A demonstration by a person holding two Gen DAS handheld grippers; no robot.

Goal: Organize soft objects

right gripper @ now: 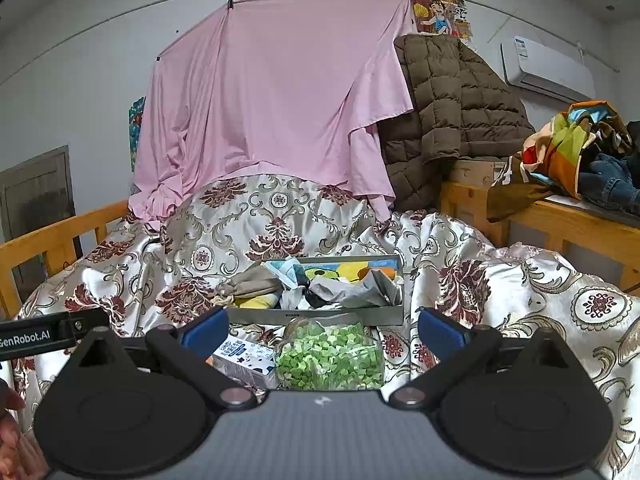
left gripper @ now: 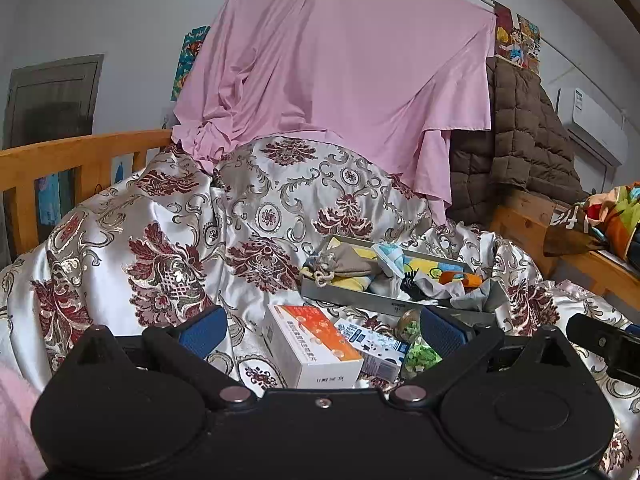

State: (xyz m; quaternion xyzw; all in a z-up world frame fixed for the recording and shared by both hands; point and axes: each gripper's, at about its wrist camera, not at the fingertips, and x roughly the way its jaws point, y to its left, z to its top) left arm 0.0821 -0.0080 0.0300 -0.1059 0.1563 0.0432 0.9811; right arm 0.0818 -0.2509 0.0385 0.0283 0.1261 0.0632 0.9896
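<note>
Soft items fill tray [right gripper: 320,314]; neighbouring tongs [right gripper: 36,336] read "GenRobot.AI".

left gripper [left gripper: 320,330] spread wide, right gripper [right gripper: 323,330] likewise

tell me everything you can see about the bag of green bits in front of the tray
The bag of green pieces is a clear, crinkly plastic pouch packed with small light-green chunks. It lies on the patterned satin bedspread, just in front of the grey tray, and its left side sits against a small white and blue carton. It lies between the open fingers of the right gripper, which do not touch it. What the pieces are cannot be told.
</note>
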